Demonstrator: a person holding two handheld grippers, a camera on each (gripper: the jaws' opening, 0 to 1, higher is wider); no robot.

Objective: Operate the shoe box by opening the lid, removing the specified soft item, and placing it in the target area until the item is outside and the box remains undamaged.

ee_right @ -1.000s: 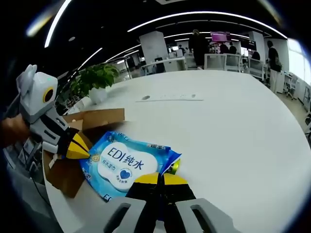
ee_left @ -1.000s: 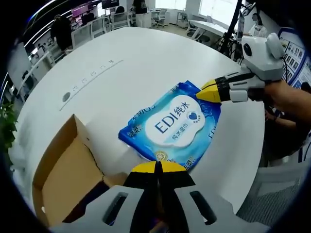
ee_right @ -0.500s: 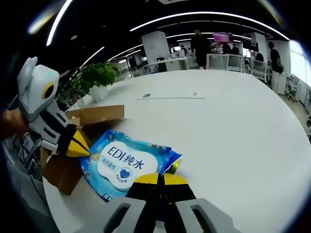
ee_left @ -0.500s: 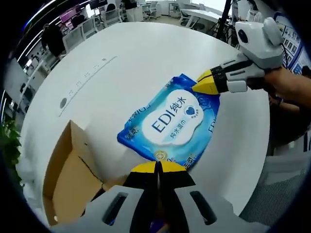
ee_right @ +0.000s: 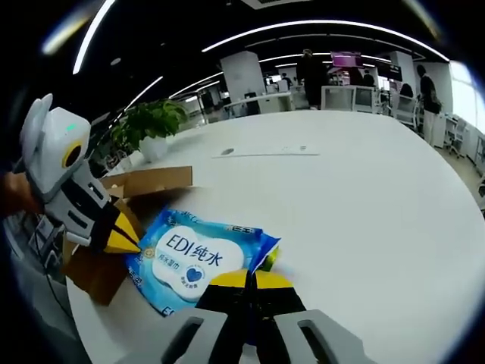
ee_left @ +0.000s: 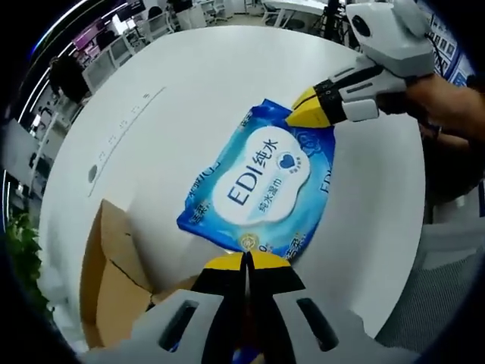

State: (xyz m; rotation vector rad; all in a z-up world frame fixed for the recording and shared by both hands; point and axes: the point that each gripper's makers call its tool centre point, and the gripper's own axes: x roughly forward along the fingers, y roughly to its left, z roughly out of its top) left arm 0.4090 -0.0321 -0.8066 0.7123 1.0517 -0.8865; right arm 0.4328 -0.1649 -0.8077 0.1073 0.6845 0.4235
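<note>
A blue wet-wipes pack [ee_left: 258, 189] with a white "EDI" label lies over the white table, beside the open cardboard shoe box [ee_left: 114, 277]. My left gripper [ee_left: 244, 262] is shut on the pack's near edge. The right gripper [ee_left: 311, 112] comes in from the upper right, shut on the pack's far corner. In the right gripper view the pack [ee_right: 198, 256] sits just ahead of my right gripper [ee_right: 250, 278], whose jaws pinch its raised corner. The left gripper [ee_right: 123, 241] holds the pack's opposite edge, in front of the box [ee_right: 144, 186].
The round white table [ee_right: 356, 205] carries a thin grey marked strip [ee_right: 265, 154]. Its edge runs close behind the right gripper [ee_left: 413, 227]. A potted plant [ee_right: 151, 121] stands past the box. Office desks and people fill the background.
Both grippers stay shut on the pack. The left camera has shifted, so less of the box shows and the pack sits a little further from it. The right gripper view has barely changed.
</note>
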